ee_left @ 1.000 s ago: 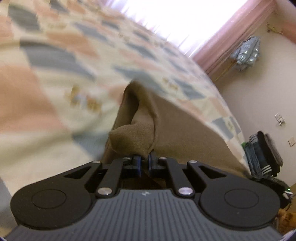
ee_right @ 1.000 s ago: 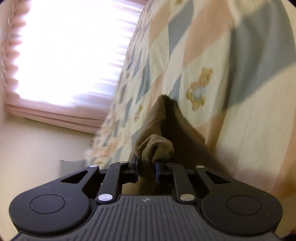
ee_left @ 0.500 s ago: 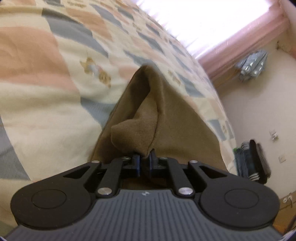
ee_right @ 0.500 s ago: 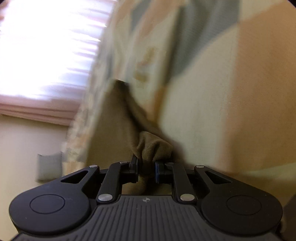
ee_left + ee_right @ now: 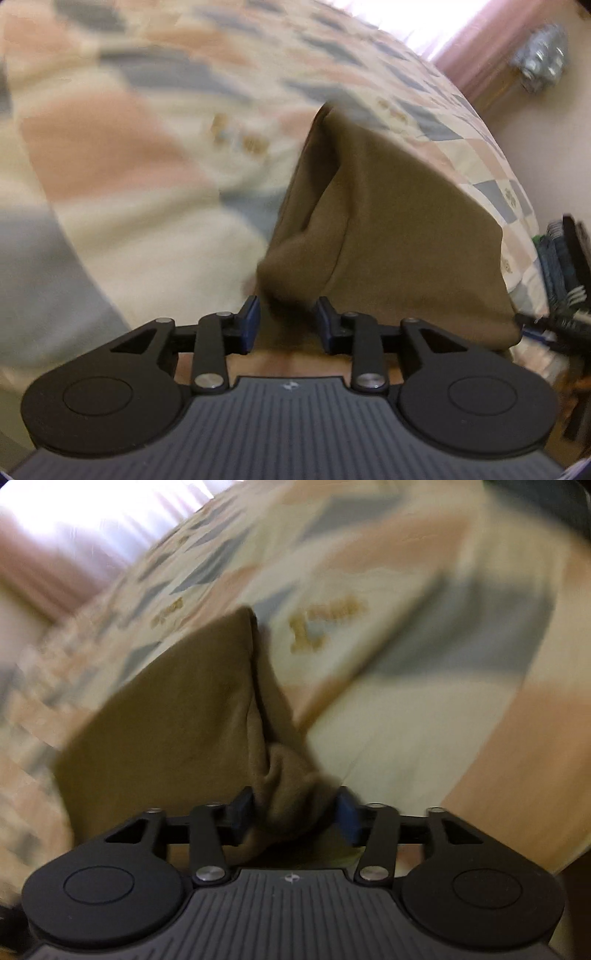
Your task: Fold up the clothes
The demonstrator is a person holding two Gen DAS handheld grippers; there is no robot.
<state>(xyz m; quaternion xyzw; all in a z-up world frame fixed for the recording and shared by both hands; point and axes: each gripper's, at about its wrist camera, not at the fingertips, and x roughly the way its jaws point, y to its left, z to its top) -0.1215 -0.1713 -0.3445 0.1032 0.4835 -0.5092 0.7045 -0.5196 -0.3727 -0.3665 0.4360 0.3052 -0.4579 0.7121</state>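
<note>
In the left wrist view, the left tongs (image 5: 287, 325), pinched tight half a second ago, now stand spread around a bunched corner of the soft olive-brown garment (image 5: 388, 229) lying on the patchwork bed (image 5: 122, 192). In the right wrist view, the right tongs (image 5: 293, 814) have likewise parted, fleecy fabric (image 5: 177, 709) bulging between them.

We see the bed (image 5: 129, 177) bare and open to the left of the brown cloth (image 5: 388, 221) in the left wrist view, so a hand-held gripper could pass there. In the right wrist view the bed (image 5: 424, 720) is likewise open to the right of the cloth (image 5: 177, 709). Cloth bunches between the fingers (image 5: 249, 325) of the left hand-held gripper (image 5: 287, 325) and of the right hand-held gripper (image 5: 293, 814), filling both gaps. At the bed's right edge a dark stack (image 5: 565, 266) stands close, just beside the cloth's corner.
</note>
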